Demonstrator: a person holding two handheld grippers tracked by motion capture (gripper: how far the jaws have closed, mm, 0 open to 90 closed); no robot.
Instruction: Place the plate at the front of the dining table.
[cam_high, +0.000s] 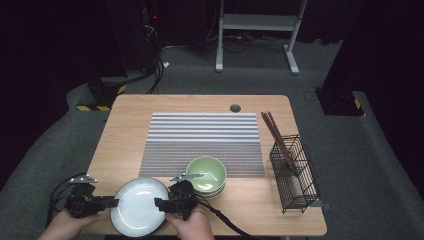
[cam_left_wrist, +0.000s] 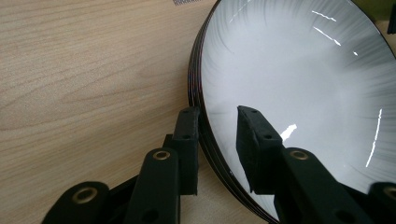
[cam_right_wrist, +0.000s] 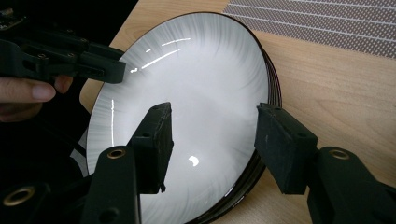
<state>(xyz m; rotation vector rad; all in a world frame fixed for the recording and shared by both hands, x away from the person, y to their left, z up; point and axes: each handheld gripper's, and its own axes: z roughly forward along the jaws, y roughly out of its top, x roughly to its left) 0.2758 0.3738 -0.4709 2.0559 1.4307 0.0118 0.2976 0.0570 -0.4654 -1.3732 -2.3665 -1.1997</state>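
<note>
A round plate (cam_high: 139, 205) with a dark rim and a pale grey-white inside sits at the table's front edge, partly past it. My left gripper (cam_high: 114, 202) is at its left rim. In the left gripper view one jaw lies against the outside of the plate (cam_left_wrist: 303, 84) and the other on the inside, so the left gripper (cam_left_wrist: 217, 112) is shut on the rim. My right gripper (cam_high: 159, 203) straddles the right rim. Its jaws stand wide around the plate (cam_right_wrist: 196, 84), the outer one apart from the rim, so the right gripper (cam_right_wrist: 214, 109) is open. The left gripper (cam_right_wrist: 112, 70) shows across the plate.
A stack of green bowls (cam_high: 206, 175) stands just right of the plate, touching the striped placemat (cam_high: 202, 142). At the right edge is a black wire basket (cam_high: 295, 172) with chopsticks (cam_high: 275, 132) leaning out. The wooden table (cam_high: 125, 130) is bare at the left.
</note>
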